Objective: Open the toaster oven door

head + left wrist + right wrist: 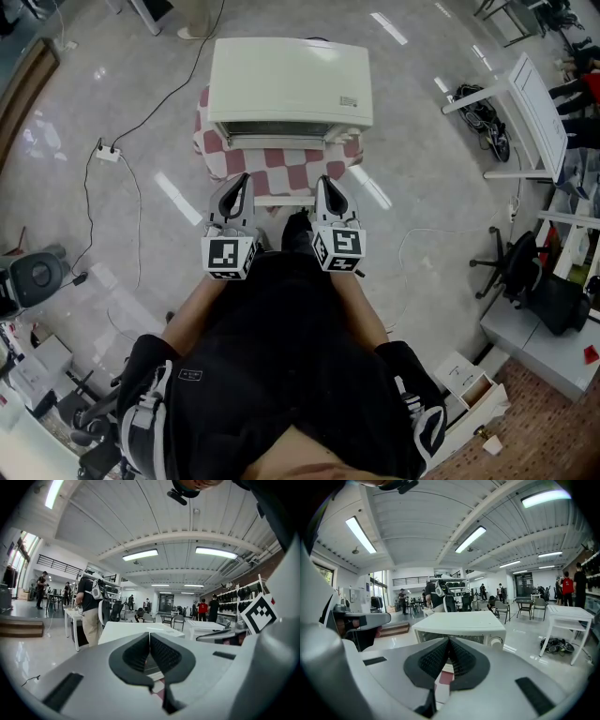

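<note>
Tongs clenched and empty on both sides: I hold the left tongs (241,183) and right tongs (326,183) side by side at the near edge of the small table covered in red-and-white checked cloth (281,171). The boxy white toaster oven (289,80) sits on it (door shut), beyond both tips.

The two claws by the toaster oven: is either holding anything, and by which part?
Nothing is held. The left claw and right claw are both shut and empty, short of the toaster oven.
</note>
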Demonstrator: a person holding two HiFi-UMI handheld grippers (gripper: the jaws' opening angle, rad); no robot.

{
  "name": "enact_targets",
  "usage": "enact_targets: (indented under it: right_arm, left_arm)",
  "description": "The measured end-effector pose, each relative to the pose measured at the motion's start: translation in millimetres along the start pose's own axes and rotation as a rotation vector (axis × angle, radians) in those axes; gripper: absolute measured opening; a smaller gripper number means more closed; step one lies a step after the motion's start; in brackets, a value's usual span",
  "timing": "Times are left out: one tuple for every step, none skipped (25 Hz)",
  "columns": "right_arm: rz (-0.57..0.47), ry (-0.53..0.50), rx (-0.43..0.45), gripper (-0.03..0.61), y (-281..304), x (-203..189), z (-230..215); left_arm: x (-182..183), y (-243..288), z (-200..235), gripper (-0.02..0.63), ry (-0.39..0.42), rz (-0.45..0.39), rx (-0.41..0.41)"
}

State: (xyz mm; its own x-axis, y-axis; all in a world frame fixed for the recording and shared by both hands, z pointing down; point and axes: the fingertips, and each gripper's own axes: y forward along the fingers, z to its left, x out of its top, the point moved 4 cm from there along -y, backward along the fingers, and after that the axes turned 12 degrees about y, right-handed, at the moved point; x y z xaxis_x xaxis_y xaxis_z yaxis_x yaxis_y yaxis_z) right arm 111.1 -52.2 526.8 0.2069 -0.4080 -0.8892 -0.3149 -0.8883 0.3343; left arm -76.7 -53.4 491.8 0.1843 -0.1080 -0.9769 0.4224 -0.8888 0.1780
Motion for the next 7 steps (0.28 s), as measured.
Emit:
enact_targets:
  right_arm:
    - [0.0,0.0,0.0,0.026,0.4,0.0,0.1]
    - [0.0,0.001,0.0,0.026,0.9,-0.2,0.0]
    - [0.0,0.001,0.0,0.026,1.5,-0.5,-0.2]
    - [0.0,0.001,-0.001,0.026,2.2,-0.9,-0.4]
    - [0.001,0.001,-0.001,0.026,2.8,-1.4,-0.5]
    - [0.001,0.0,-0.002,0.026,3.3,-1.9,-0.7]
    - [0.001,-0.001,-0.002,0.026,3.8,-2.5,-0.8]
  left_arm:
    - [-0.3,0.2,0.6,0.012,0.0,0.0,0.002]
    - [-0.7,0.5,1.0,0.012,-0.001,0.001,0.004]
    - [-1.2,0.9,1.5,0.012,-0.001,0.002,0.006]
    - [-1.7,1.1,1.9,0.012,-0.002,0.001,0.007]
    - [-2.1,1.4,2.3,0.012,-0.002,0.0,0.008]
    - [-2.5,1.7,2.7,0.012,-0.002,-0.001,0.009]
    - [-2.9,1.9,3.0,0.012,-0.003,-0.002,0.009]
